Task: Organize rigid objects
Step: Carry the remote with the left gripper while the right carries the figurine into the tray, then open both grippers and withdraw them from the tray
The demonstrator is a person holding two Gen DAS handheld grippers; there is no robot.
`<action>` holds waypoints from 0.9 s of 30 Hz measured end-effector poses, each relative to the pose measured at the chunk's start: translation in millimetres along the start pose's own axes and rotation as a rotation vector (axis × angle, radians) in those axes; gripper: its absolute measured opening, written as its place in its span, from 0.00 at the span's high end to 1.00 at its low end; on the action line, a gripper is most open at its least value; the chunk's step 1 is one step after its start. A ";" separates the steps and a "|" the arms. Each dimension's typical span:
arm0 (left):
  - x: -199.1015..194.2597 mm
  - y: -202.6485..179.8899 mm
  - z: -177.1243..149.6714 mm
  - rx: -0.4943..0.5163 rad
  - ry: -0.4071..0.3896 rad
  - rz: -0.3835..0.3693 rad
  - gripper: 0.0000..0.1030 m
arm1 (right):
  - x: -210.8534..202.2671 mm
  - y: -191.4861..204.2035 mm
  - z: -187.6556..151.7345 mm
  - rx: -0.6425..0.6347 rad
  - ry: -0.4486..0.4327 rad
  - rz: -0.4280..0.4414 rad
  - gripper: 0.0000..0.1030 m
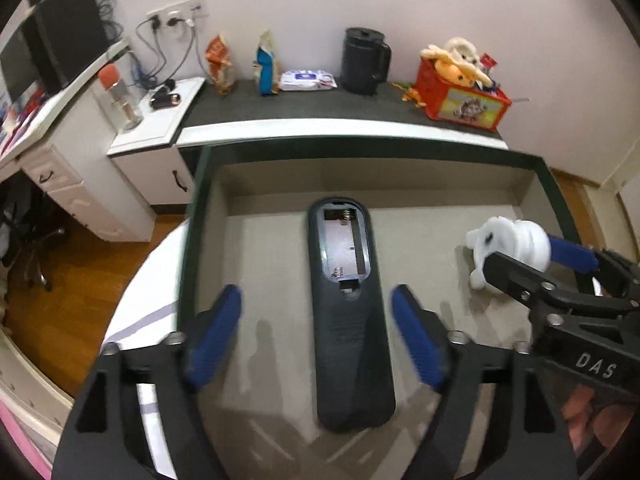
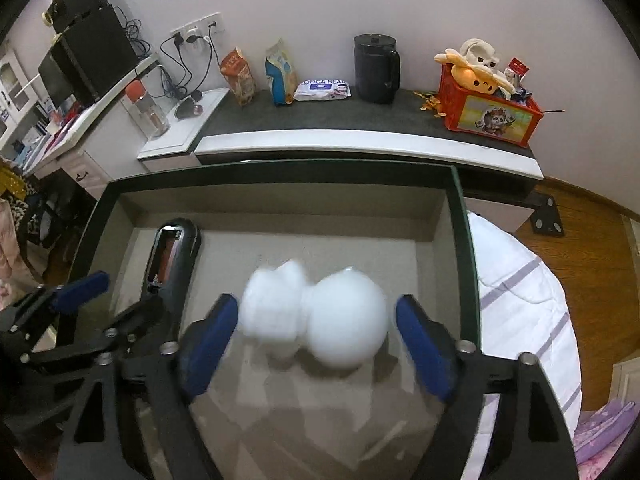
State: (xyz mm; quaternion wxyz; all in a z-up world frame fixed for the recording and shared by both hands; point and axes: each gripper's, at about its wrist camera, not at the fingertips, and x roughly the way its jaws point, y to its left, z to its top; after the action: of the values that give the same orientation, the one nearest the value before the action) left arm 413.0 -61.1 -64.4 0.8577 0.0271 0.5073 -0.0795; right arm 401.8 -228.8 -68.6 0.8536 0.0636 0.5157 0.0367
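Both things lie inside the shallow box (image 1: 552, 184) on the bed (image 2: 520, 280): the dark remote (image 1: 352, 320) face down toward the left, its battery bay uncovered, and the white figurine (image 2: 316, 312) on its side toward the right. The left gripper (image 1: 316, 336) stands with its jaws apart on either side of the remote, not touching it; the right gripper (image 2: 318, 344) likewise brackets the figurine with gaps showing at both pads. To finish the release well, I would lift each gripper straight up so neither pad drags its thing. The left wrist view shows the figurine's ears and face; the right wrist view blurs them, yet shows the box's right wall and the striped bedding beyond.
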 end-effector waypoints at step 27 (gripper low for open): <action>-193.4 49.9 -155.5 -0.048 -0.326 -0.011 0.00 | -180.2 21.8 -144.7 0.084 -0.264 0.111 0.10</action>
State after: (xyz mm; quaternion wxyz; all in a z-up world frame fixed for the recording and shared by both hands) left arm 195.1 28.9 27.8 0.9286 -0.0093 0.3632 -0.0755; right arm 190.0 -220.1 25.9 0.9073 0.1320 0.3958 0.0532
